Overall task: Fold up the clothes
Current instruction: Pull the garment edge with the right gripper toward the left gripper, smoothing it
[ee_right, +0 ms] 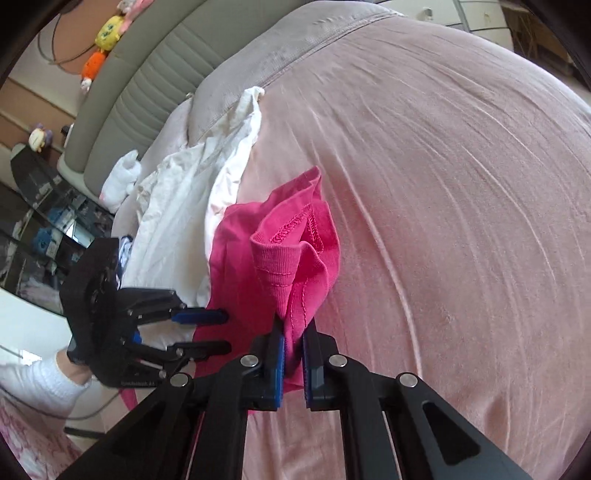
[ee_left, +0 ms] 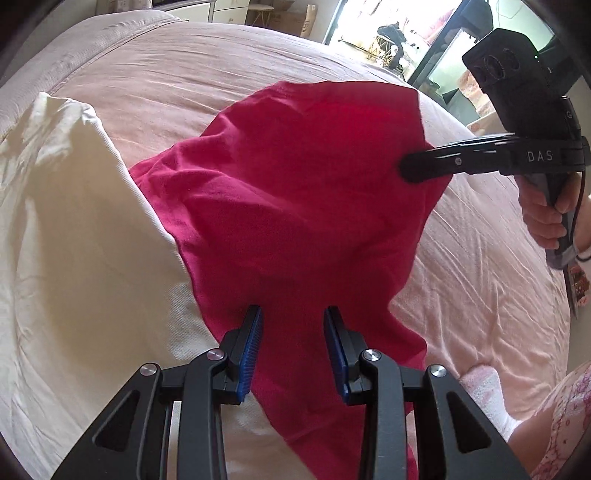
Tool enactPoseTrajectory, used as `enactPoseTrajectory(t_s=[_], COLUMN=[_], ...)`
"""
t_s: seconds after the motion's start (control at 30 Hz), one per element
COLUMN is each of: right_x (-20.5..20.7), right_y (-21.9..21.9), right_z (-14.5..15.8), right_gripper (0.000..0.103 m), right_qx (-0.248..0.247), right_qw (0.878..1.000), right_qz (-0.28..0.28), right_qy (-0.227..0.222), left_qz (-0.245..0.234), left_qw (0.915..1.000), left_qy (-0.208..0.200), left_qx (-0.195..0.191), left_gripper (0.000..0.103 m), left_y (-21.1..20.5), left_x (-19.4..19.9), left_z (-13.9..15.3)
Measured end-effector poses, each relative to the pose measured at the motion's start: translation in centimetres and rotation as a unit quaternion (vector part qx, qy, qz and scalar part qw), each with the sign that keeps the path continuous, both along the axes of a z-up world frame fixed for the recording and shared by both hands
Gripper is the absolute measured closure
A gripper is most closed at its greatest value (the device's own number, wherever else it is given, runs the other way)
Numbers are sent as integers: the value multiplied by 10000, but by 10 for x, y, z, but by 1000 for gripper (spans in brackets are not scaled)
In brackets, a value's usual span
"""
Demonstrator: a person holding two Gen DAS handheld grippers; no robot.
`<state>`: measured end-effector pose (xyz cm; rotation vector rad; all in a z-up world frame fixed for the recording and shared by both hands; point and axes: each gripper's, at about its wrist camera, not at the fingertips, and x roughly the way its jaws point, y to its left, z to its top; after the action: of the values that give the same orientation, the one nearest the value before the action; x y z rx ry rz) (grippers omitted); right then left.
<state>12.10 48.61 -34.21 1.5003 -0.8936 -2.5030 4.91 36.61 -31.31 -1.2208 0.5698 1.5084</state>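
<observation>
Magenta garment [ee_left: 295, 206]; pale pink bedsheet [ee_left: 480, 280]; perhaps cream cloth [ee_left: 74, 221].

"DAS" on the right claw's [ee_left: 410, 171] body.

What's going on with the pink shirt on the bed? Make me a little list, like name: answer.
garment: pink shirt, crumpled and unfolded
surface: pale pink bedspread
beside the shirt: white cloth, lying under the shirt's edge
right gripper: shut on a bunched hem of the pink shirt
left gripper: jaws apart over the shirt, pads not pressing the fabric
fold progress: no neat fold yet
background: plush toys above the headboard
</observation>
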Motion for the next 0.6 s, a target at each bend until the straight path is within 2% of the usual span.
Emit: enactPoseTrajectory(t_s=[0.1,0.17,0.2,0.33,0.37,0.47,0.6], right_x=[-2,-2,-2,11,14,11,0], right_y=[3,12,17,51,54,41,25], right_z=[-3,-9,-7,10,9,3,-3], right_gripper=[98,97,97,97,97,95,92], right_qx=[1154,1683,1792,1496,1372,1394,1218], right_qw=[9889,9782,9762,9856,9871,9869,9901], right_qz=[672,714,636,-455,-518,-127,110], right_qy=[-658,-984,-1038,-651,-638,-808,-683], left_qz=[10,61,73,-18,-57,-151,-116], left_qw=[9999,9999,9999,9993,9990,9972,9943], left_qy=[-95,-129,-131,-320,-361,-616,-952], left_qx=[57,58,62,210,242,391,465], left_gripper=[72,72,72,72,72,72,72], left_y=[-2,-3,-4,-12,-14,-20,-29], left_x=[-5,-6,-7,-4,-3,-2,-7], left_z=[0,-2,-2,-2,-3,-3,-4])
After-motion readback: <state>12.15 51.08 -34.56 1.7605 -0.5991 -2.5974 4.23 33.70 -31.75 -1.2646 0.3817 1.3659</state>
